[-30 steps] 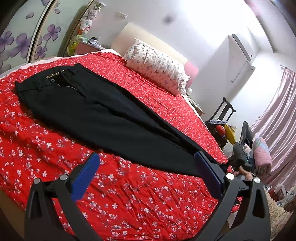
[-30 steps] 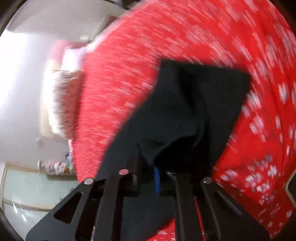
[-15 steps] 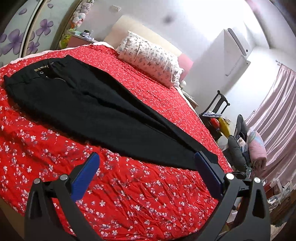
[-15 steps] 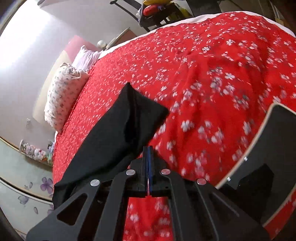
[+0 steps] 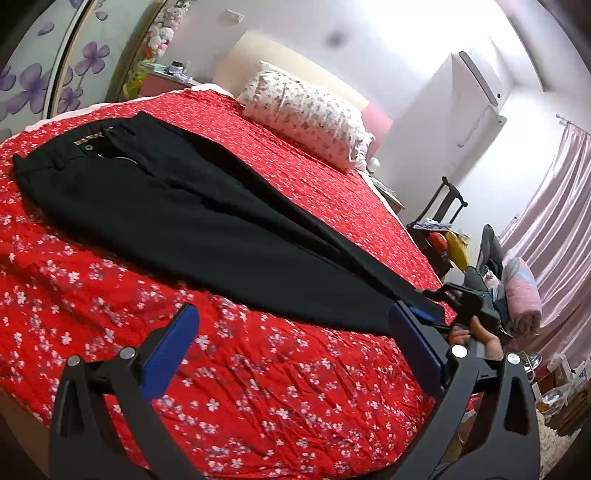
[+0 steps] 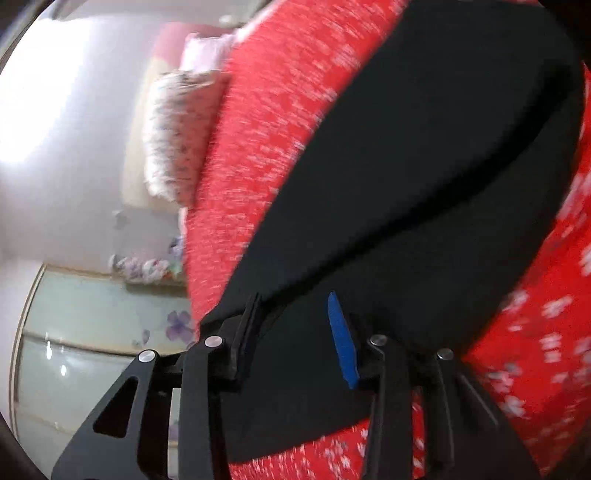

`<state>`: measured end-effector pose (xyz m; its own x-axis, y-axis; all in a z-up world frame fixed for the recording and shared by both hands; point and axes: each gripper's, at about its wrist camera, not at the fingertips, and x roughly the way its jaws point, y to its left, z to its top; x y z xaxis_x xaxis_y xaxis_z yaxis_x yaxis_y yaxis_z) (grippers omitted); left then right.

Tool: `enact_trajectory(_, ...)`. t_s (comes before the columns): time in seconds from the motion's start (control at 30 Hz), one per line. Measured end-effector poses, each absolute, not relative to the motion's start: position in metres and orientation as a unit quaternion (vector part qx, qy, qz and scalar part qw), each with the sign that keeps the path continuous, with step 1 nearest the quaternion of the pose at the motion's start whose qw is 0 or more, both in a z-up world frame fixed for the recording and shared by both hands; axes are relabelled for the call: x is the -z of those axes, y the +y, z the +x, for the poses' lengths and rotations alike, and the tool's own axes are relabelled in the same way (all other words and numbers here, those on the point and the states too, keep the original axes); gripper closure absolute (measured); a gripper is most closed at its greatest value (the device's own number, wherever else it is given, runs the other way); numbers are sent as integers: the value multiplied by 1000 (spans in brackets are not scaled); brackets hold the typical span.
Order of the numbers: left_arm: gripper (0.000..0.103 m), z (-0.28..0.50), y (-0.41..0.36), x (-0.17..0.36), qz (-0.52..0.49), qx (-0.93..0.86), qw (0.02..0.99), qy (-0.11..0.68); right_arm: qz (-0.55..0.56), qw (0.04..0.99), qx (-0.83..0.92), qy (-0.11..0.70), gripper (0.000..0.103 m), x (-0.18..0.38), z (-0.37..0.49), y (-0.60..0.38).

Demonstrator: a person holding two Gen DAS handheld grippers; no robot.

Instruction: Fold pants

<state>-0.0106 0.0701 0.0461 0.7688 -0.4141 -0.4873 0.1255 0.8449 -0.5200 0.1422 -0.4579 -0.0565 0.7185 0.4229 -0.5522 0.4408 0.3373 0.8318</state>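
In the left wrist view I see open red bed (image 5: 258, 387) across the lower middle, clear for passing. The black pants (image 5: 184, 221) span diagonally from upper left to right. A pillow (image 5: 306, 114) blocks the top centre; a cluttered chair (image 5: 443, 221) crowds the right edge.

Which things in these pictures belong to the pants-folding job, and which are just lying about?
Belong to the job:
black pants
red floral bedspread they lie on
left tool, open
right tool, opening over the pants

Just lying about:
patterned pillow
pink curtain
plush toys
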Motion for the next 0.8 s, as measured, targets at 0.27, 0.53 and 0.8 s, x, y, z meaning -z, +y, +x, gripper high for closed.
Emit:
enact_trajectory(0.27,2,-7,85,-40,-241,127,909,314,606,728,66,315,74,73,135,-471)
enact_trajectory(0.53,2,18,89,-43,-218,104,913,329,635,729,89,240,96,85,117,-486)
enact_trajectory(0.8,2,143,124,-81,-215,115,895,372,512,837,78,174,99,69,97,-469)
